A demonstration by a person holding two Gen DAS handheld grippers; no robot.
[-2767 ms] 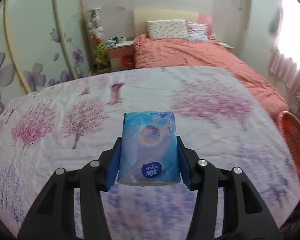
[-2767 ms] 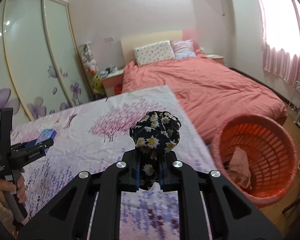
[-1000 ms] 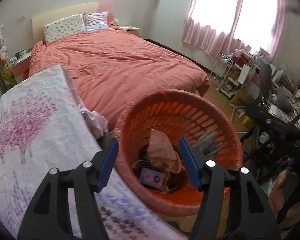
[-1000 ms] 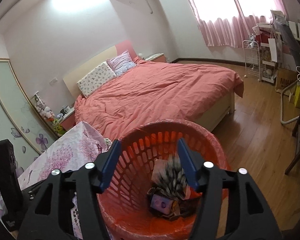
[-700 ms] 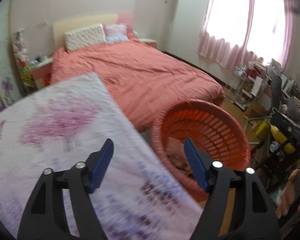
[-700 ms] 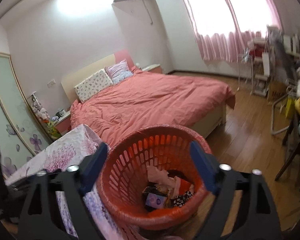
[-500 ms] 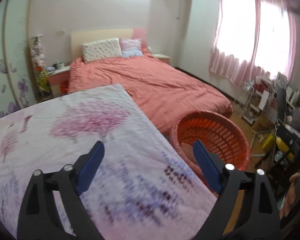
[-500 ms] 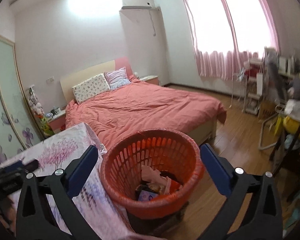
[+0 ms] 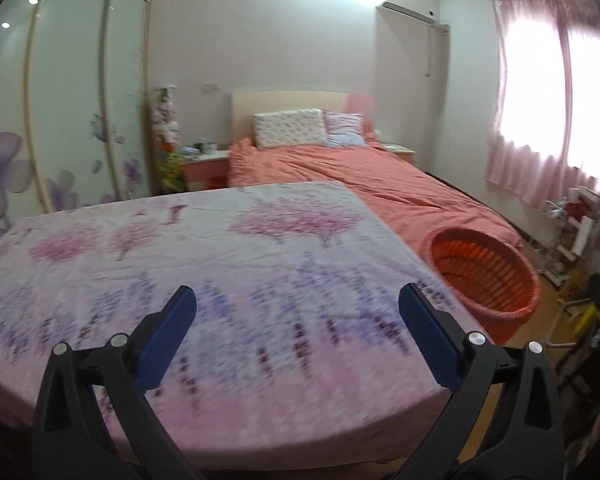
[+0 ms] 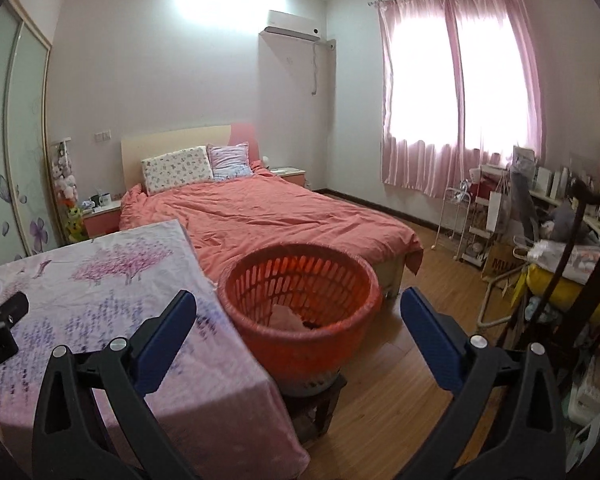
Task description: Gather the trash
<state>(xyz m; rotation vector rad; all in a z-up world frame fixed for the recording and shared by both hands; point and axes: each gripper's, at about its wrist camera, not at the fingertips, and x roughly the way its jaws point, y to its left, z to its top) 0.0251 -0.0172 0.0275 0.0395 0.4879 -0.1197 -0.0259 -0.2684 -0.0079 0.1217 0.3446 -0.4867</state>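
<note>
An orange plastic basket (image 10: 300, 300) stands on a low stool beside the table; some trash, a pale pink wad, shows inside it. It also shows in the left wrist view (image 9: 484, 280) at the right. My left gripper (image 9: 296, 304) is open and empty above the front of the table with the pink floral cloth (image 9: 220, 264). My right gripper (image 10: 298, 312) is open and empty, in front of the basket and a little back from it. No trash shows on the cloth.
A bed with a salmon quilt (image 10: 284, 216) lies behind the table and basket. A cluttered desk and racks (image 10: 540, 240) stand at the right on the wooden floor. A wardrobe with sliding doors (image 9: 60, 120) is at the left.
Both grippers let go of their items, the tissue pack and the floral cloth, into the basket, opened wide and pulled back from it. The left one swung back over the table.
</note>
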